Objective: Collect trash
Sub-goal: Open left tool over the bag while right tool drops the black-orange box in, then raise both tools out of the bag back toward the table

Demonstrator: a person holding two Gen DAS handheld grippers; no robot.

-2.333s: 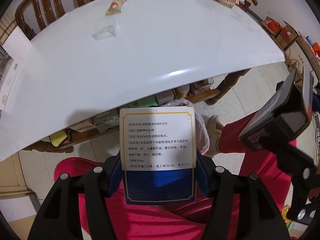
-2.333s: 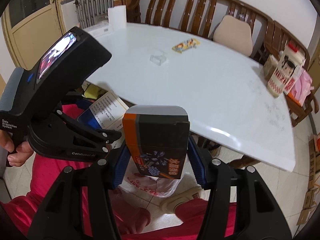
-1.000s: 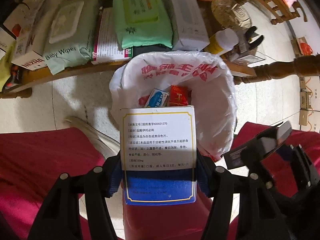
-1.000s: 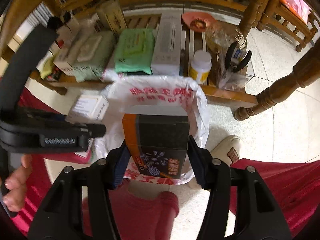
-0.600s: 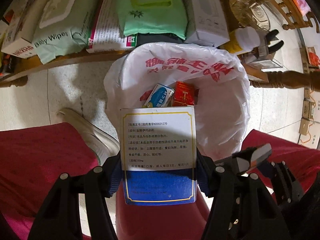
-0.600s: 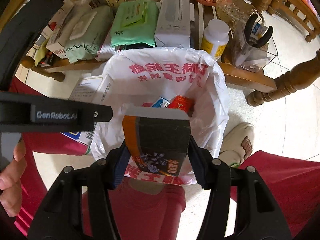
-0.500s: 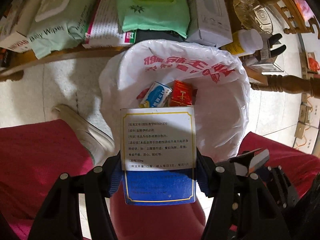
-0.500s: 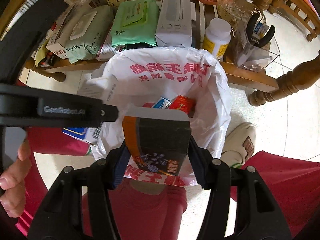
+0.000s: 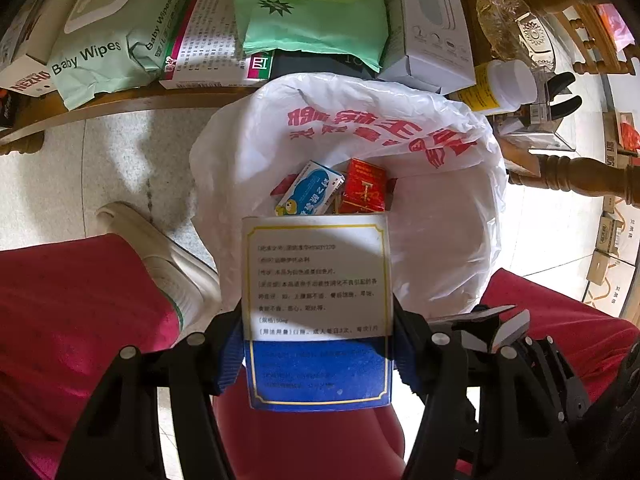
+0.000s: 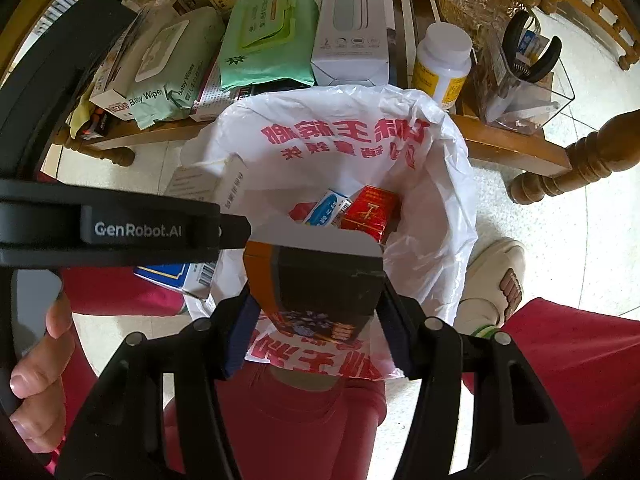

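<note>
Floor: pale speckled tile floor (image 9: 120, 152); the white plastic bag with red lettering (image 10: 432, 184) stands open on it, and a cream slipper (image 10: 496, 284) rests just beside the bag.
Shelf: low wooden slatted shelf (image 10: 504, 144) behind the bag, its turned wooden leg (image 10: 576, 164) down on the tiles.
Left end of shelf: pale green pack of baby wipes (image 10: 168, 76), next to a brighter green wipes pack (image 10: 268, 40).
Middle: tall white cardboard box (image 10: 352, 16) lying flat beside the green pack.
Right end: white-capped yellow-labelled bottle (image 10: 440, 64), upright; a clear plastic container holding black-handled pliers (image 10: 528, 76) near it.
</note>
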